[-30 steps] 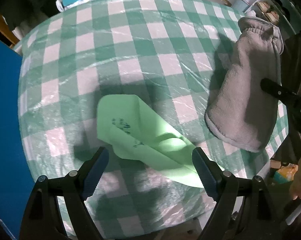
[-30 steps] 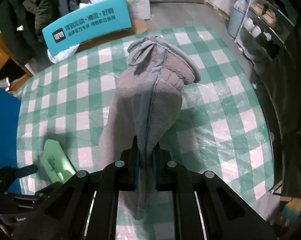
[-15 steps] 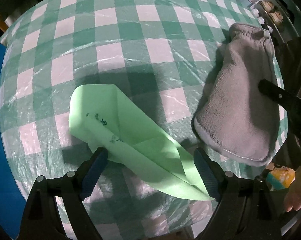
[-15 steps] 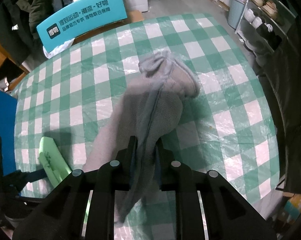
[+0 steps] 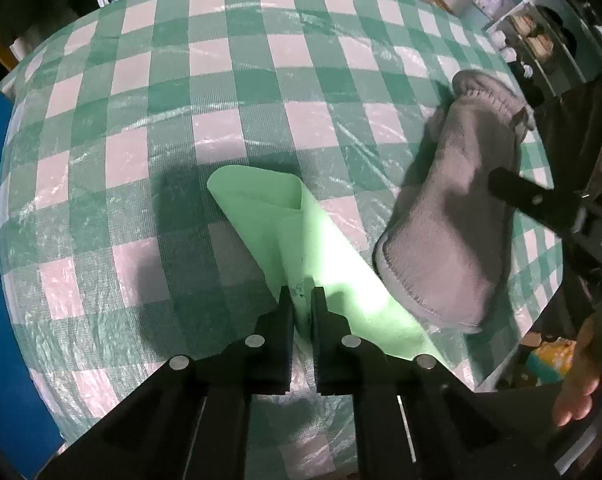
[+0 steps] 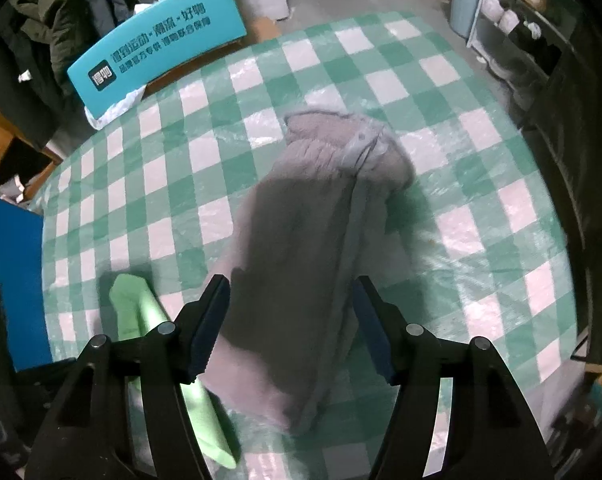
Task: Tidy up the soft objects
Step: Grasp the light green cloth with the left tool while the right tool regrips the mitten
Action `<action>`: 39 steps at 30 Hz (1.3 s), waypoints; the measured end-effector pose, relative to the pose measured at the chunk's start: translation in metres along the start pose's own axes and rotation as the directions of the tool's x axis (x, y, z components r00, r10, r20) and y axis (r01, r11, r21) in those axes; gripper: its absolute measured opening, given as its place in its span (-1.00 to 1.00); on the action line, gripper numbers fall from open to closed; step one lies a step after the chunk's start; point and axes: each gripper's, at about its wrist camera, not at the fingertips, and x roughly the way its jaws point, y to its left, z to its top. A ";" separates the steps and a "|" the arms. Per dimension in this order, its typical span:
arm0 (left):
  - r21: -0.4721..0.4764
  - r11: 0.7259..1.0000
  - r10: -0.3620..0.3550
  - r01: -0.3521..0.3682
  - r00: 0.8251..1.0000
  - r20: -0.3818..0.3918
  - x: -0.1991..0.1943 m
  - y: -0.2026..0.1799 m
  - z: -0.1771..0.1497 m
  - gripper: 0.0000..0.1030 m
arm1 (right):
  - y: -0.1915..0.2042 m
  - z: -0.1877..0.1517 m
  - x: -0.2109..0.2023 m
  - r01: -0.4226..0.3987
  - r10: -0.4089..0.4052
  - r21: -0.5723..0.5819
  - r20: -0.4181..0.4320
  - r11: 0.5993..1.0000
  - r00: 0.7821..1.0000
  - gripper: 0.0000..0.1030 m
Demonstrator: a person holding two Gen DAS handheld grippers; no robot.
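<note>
A light green folded cloth (image 5: 277, 224) lies on the green-and-white checked table (image 5: 149, 128). My left gripper (image 5: 302, 300) is shut on the near edge of it. A grey fleece cloth (image 5: 453, 216) lies to its right, overlapping the green one's edge. In the right wrist view the grey cloth (image 6: 309, 240) lies flat between the spread fingers of my right gripper (image 6: 291, 324), which is open and holds nothing. The green cloth (image 6: 141, 312) shows at lower left there. The right gripper's finger (image 5: 533, 200) reaches over the grey cloth in the left wrist view.
A teal sign board (image 6: 157, 56) stands beyond the table's far edge. A blue panel (image 6: 13, 280) stands at the left. Shelves with shoes (image 6: 521, 4) are at the far right. The table edge runs close at the near right side.
My right gripper has opened and let the grey cloth drop flat onto the table. My left gripper has closed on the green cloth's near edge.
</note>
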 end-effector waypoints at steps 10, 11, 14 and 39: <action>0.016 0.999 0.028 -0.029 0.998 0.064 -0.031 0.010 0.005 -0.88 | 0.008 0.001 0.017 0.052 -0.052 -0.011 -0.030 0.999 0.998 0.26; 0.018 0.999 0.036 -0.037 0.997 0.069 -0.033 0.012 0.008 -0.88 | 0.008 0.001 0.019 0.059 -0.059 -0.014 -0.033 0.998 0.998 0.26; 0.027 0.998 0.049 -0.051 0.996 0.081 -0.034 0.016 0.014 -0.88 | 0.011 0.001 0.023 0.080 -0.081 -0.028 -0.040 0.996 0.996 0.27; 0.060 0.987 0.148 -0.148 0.989 0.015 -0.007 0.000 0.014 0.55 | 0.025 -0.001 0.045 0.158 -0.164 -0.106 -0.052 0.982 0.985 0.34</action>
